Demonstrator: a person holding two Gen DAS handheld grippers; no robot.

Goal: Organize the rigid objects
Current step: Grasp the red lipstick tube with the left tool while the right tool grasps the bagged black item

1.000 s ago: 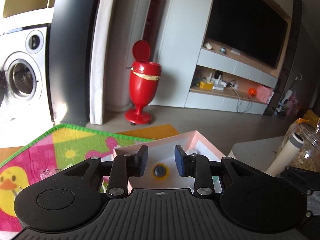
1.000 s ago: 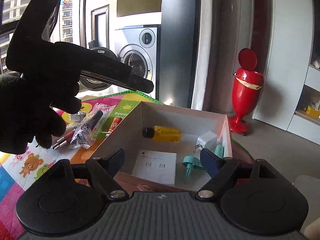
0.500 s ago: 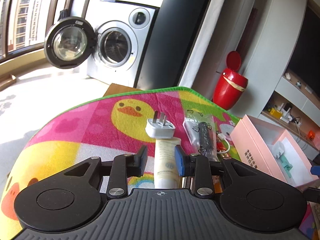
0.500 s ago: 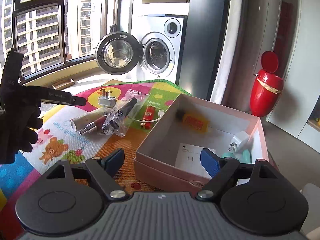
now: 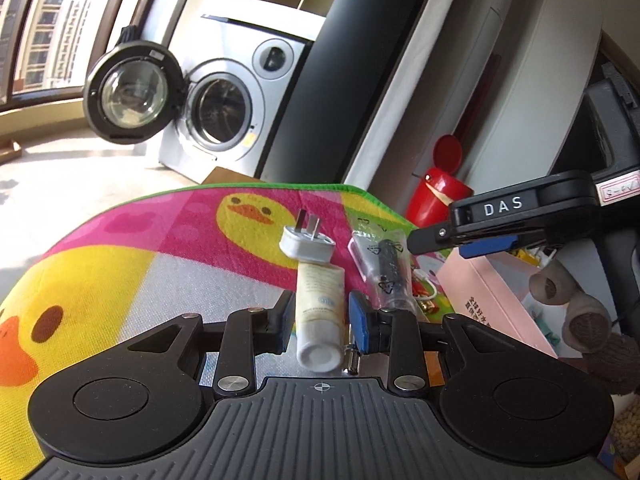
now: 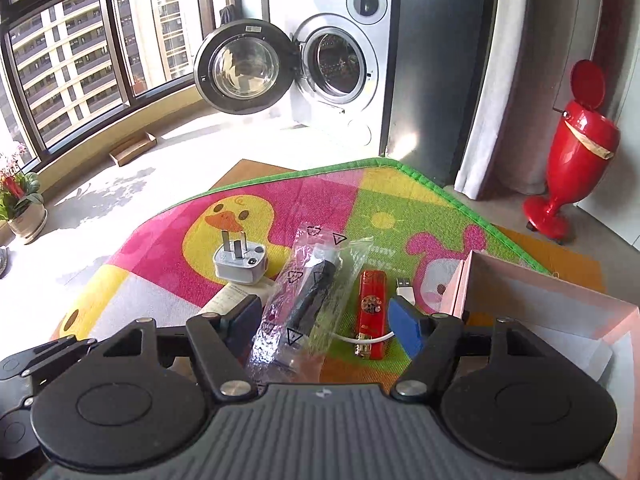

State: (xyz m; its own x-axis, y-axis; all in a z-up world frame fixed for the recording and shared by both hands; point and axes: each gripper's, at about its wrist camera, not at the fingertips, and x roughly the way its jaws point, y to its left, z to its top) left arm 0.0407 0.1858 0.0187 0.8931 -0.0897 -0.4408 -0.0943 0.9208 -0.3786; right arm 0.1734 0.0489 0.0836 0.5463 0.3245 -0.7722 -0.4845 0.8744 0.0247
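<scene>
Here the left gripper (image 5: 320,322) straddles a smooth cream cylindrical tube (image 5: 320,308).

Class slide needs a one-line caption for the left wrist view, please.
Left tool straddling a cream plastic tube on the colourful duck-print play mat, white plug adapter just beyond.

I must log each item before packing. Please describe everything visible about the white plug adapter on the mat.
The white plug adapter is a rounded plastic block with flat metal prongs pointing up and away and a round socket on one face. It sits on the colourful mat, on the far end of the cream tube, outside both claws.
</scene>
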